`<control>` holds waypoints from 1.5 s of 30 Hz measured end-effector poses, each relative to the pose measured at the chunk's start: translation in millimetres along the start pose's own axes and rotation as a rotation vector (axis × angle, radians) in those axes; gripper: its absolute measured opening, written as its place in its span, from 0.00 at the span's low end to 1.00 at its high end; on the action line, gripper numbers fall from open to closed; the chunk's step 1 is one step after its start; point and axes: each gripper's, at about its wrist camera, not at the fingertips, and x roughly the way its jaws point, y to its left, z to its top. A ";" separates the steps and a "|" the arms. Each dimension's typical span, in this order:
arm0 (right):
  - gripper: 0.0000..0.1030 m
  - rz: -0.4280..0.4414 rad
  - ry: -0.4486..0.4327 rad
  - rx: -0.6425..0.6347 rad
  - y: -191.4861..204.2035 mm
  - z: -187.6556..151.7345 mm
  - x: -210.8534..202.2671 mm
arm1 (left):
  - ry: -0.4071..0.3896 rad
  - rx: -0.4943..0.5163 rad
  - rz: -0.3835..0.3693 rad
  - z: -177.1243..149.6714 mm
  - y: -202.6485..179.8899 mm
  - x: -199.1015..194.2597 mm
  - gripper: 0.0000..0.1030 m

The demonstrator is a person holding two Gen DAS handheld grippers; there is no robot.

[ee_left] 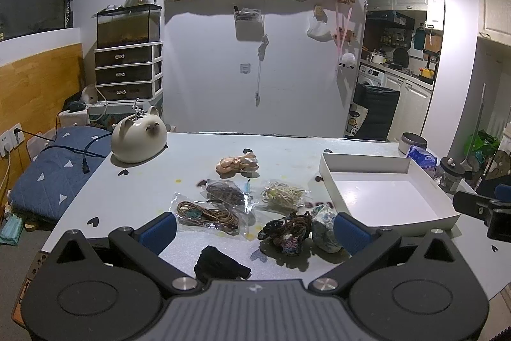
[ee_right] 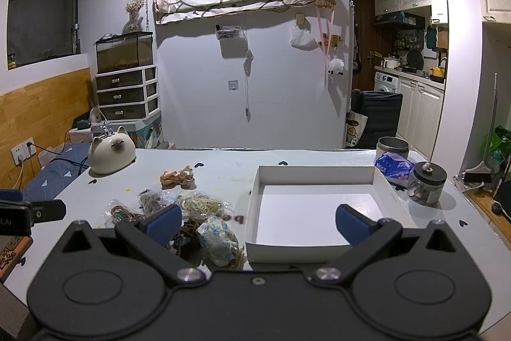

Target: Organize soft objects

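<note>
Partly hidden floral pouch (ee_right: 218,240), claw-covered black cloth (ee_left: 220,266)

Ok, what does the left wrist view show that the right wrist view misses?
Only the left wrist view shows the black cloth nearest the left tool. Only the right wrist view shows the whole lidded glass jar. Both share the white tray with nothing in it, the floral pouch and the cat-shaped ornament.

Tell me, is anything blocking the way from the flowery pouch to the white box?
Nothing visible. The pouch lies right beside the box on the table, with only the box's low wall to lift over. The box looks empty.
</note>
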 end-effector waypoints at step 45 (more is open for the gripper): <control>1.00 0.001 0.003 -0.001 2.1 1.0 6.0 | 0.001 -0.002 -0.002 -0.3 0.7 0.5 1.00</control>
